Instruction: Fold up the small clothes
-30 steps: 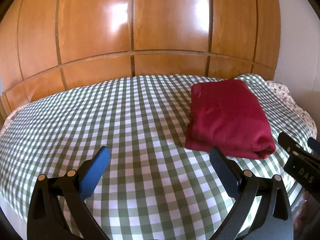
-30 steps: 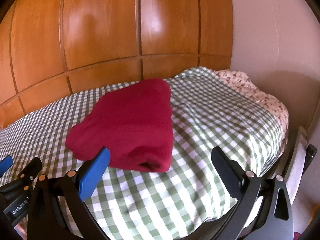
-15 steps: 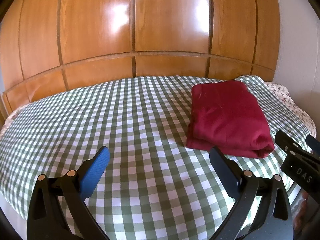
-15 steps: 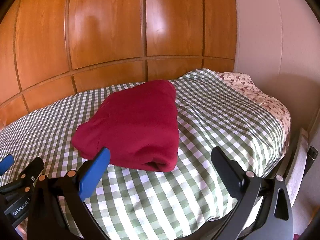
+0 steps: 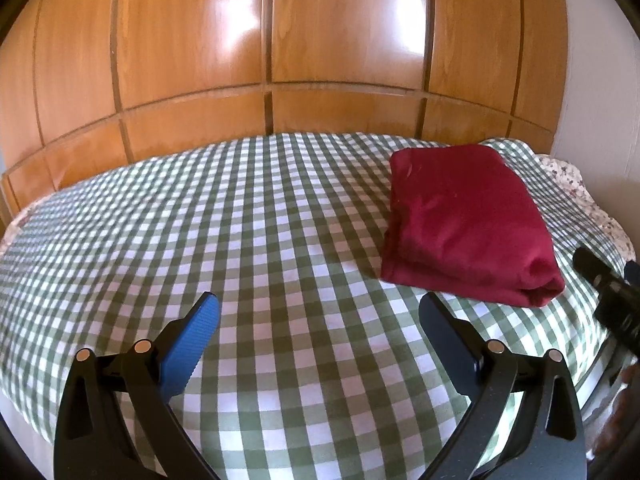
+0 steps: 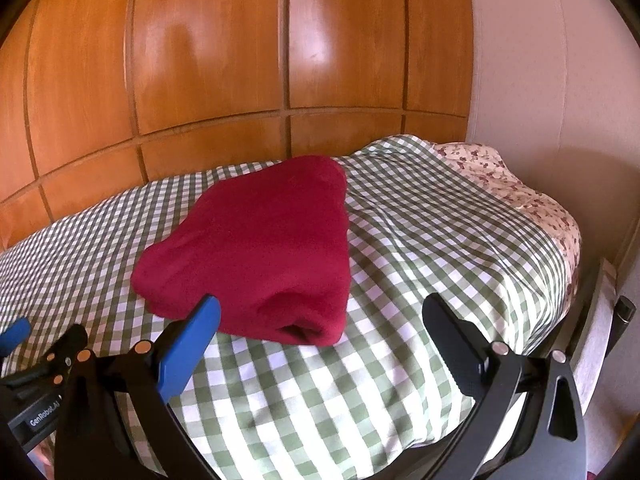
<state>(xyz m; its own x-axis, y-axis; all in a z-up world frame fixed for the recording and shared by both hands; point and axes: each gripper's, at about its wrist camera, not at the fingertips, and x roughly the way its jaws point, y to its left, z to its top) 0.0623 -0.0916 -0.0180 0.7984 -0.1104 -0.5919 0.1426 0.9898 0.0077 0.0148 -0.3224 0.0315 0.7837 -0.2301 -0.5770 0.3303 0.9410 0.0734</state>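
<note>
Holding my left hand-held gripper (image 5: pixel 318 322) and my right hand-held gripper (image 6: pixel 320 322) spread wide and empty above the bed (image 5: pixel 240 240), I saw the folded red garment (image 6: pixel 264 248) just ahead of the right one and ahead-right of the left, resting on the checked sheet.

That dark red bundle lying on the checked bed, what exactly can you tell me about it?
The red garment is a soft, fleece-like cloth in deep crimson, folded into a thick, roughly rectangular packet with stacked layers showing at its near rolled edge. It lies flat on the green-and-white checked sheet, towards the side near the floral bedding. Neither open gripper touches it; only the sheet beneath does.
</note>
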